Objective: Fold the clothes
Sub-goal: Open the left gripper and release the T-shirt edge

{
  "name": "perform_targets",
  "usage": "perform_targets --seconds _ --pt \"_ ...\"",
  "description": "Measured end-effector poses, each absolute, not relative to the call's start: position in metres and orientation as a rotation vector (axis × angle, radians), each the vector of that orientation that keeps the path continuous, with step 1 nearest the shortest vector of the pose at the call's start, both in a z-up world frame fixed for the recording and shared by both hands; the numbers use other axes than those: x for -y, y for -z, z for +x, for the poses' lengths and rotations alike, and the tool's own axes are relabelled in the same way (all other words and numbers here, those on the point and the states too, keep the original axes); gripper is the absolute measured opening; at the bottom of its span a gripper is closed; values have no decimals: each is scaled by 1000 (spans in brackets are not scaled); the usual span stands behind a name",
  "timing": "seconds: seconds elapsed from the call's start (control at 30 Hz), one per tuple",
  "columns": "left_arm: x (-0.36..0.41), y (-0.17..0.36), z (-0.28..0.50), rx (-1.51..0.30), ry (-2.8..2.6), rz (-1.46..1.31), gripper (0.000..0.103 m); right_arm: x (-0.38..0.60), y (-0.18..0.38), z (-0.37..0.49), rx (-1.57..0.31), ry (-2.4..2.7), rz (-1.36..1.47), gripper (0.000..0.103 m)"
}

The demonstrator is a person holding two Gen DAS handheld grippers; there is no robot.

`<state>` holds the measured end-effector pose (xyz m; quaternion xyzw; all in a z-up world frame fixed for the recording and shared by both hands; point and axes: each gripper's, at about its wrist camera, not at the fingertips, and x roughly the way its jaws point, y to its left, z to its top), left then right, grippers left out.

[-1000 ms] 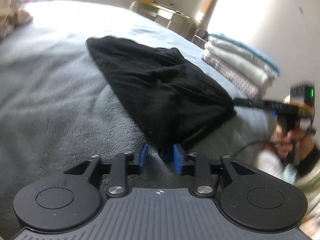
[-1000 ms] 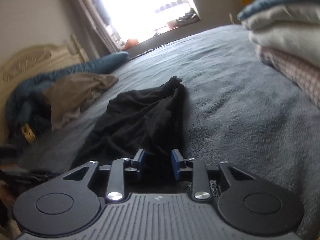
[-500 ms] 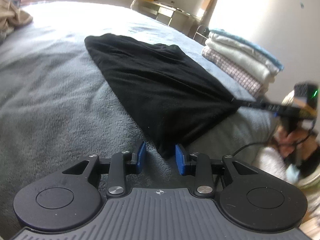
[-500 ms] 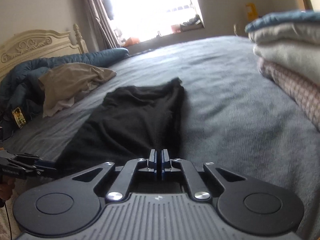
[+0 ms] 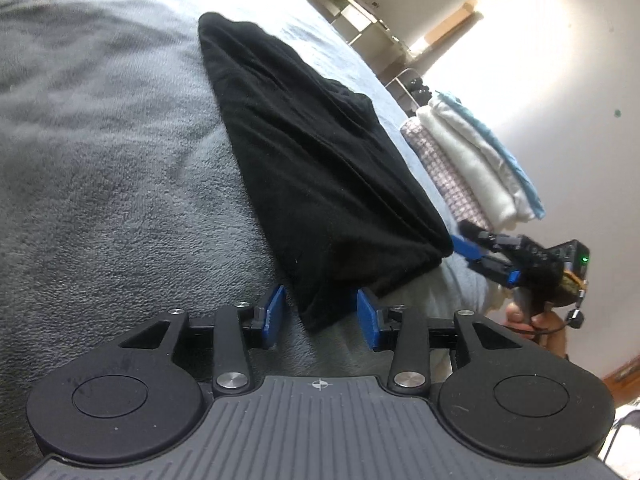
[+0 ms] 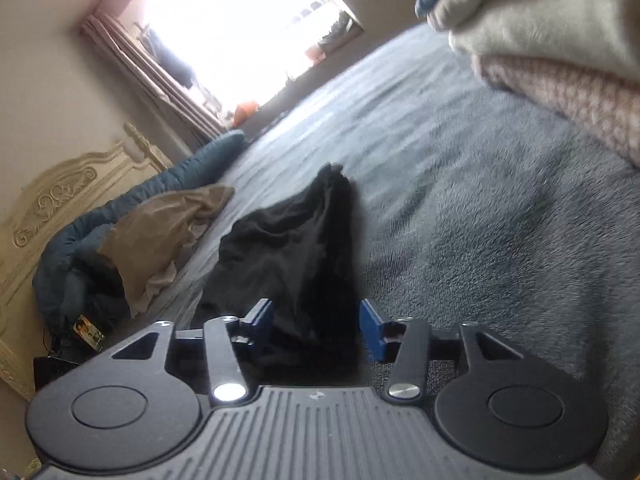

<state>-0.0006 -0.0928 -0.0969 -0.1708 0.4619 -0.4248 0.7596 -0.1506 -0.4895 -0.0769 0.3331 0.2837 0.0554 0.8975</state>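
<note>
1. Black fabric, the black garment (image 5: pixel 320 168), lies in a long folded strip on the grey blanket (image 5: pixel 100 160) that covers the bed, its near corner toward the grippers.
2. No container shows in either view; the closest thing to one is the stack of folded clothes (image 5: pixel 472 160), cream, checked and blue layers piled on the bed's right edge, just beyond the garment.
3. The left gripper (image 5: pixel 320 316) has just been opening; its blue pads stand apart on either side of the garment's near corner without pressing it.
4. The right gripper (image 6: pixel 316 328) has also just been opening; its pads are spread with the dark cloth between them, not pinched.
5. Only the left wrist view shows the right gripper from outside, at the garment's right corner, with the person's hand (image 5: pixel 532 320) on its handle.
6. Only the right wrist view shows the window (image 6: pixel 240 28), the carved headboard (image 6: pixel 60 200), the tan garment (image 6: pixel 160 236) and a blue duvet (image 6: pixel 192 164) at far left.
7. Both grippers point down at the bed, rolled sideways.
</note>
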Motion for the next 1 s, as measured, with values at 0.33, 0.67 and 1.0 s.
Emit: perform_targets --seconds 0.33,0.67,1.0 --pt "107 100 -3 -996 880 -375 7 475 96 -131 -713 -146 675 24" --pt "71 85 -21 -924 905 -435 3 454 75 -151 -682 -161 662 10" --pt "56 103 -40 -970 892 -347 4 438 102 -176 -719 -156 756 12"
